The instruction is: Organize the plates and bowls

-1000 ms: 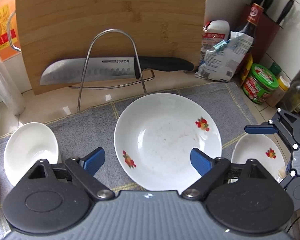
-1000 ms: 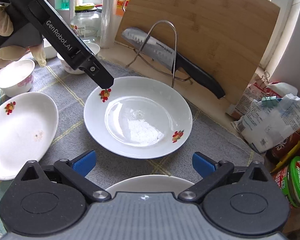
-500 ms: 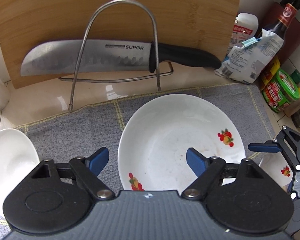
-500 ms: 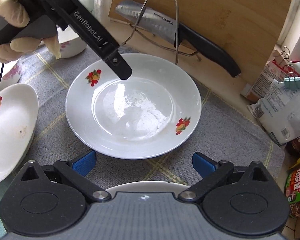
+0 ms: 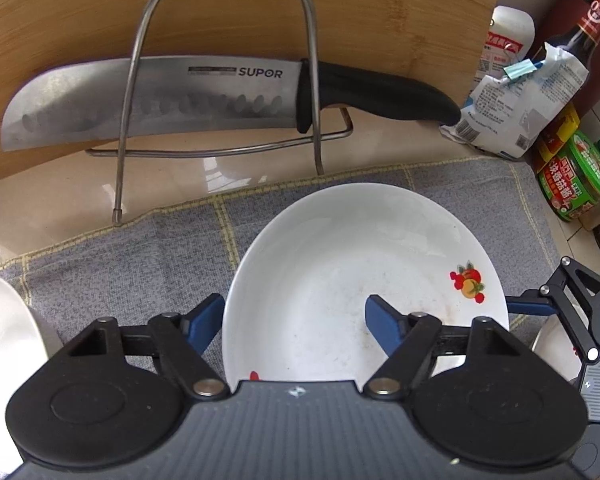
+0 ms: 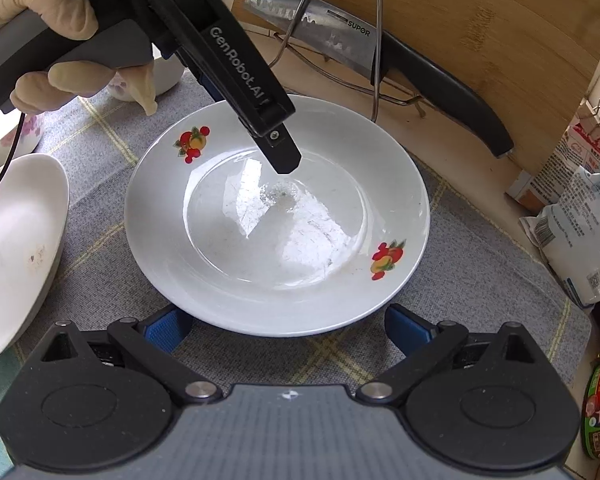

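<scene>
1. The step in hand looks like picking up the large white plate (image 5: 364, 276), which lies flat on the grey cloth (image 5: 132, 264) in the middle of the desk (image 5: 60, 196), in front of the wire rack (image 5: 220, 92)
2. The left hand-held gripper (image 5: 296, 322) straddles the plate's near-left rim, one blue pad outside the edge and one over the inside; its jaws are closing, the rim is between them, and no pad presses on it yet
3. The right hand-held gripper (image 6: 288, 326) sits wide open just short of the plate's near edge, holding nothing; a gloved hand (image 6: 56, 36) carries the other tool above the plate
4. Next move, as I judge it: finish the pinch on the rim, then lift with little tilt, since a one-sided hold on a wide plate may swing
5. The plate is glazed ceramic, smooth and shiny, round with a shallow well and fruit prints; it is likely slippery between the pads
6. The cloth is soft, woven, with pale yellow check lines
7. A second white plate (image 6: 16, 248) lies to one side, a small bowl (image 5: 556, 332) to the other
8. A steel knife (image 5: 204, 96) with a black handle rests across the rack against a wooden board (image 5: 380, 12)
</scene>
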A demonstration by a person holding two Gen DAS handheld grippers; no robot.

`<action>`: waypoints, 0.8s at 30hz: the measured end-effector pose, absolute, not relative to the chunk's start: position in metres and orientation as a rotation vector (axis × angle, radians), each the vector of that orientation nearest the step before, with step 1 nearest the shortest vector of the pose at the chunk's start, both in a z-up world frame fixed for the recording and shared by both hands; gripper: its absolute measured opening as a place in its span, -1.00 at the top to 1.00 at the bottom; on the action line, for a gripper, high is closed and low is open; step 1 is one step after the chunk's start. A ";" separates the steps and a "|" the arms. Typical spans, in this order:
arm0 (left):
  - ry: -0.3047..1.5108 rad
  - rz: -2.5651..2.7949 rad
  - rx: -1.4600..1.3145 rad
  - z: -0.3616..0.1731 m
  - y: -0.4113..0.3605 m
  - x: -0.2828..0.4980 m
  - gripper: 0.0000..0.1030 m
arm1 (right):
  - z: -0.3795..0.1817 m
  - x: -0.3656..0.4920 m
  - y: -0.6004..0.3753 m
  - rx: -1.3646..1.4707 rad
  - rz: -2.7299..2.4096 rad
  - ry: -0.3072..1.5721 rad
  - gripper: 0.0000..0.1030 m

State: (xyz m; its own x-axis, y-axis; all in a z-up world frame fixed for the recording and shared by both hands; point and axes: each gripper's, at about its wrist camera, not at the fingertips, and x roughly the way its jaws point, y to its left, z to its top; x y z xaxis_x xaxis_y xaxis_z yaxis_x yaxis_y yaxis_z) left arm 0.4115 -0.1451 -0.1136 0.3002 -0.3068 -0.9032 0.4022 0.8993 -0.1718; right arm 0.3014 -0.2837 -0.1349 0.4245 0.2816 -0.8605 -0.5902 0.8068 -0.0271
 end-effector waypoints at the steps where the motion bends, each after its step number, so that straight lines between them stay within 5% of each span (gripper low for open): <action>1: 1.178 -0.469 0.096 -0.114 -0.146 0.412 -0.47 | -0.136 0.301 -0.283 -0.356 0.559 0.989 -1.00; 24: 1.183 -0.502 0.144 -0.120 -0.160 0.425 -0.33 | -0.139 0.306 -0.278 -0.377 0.595 0.956 -1.00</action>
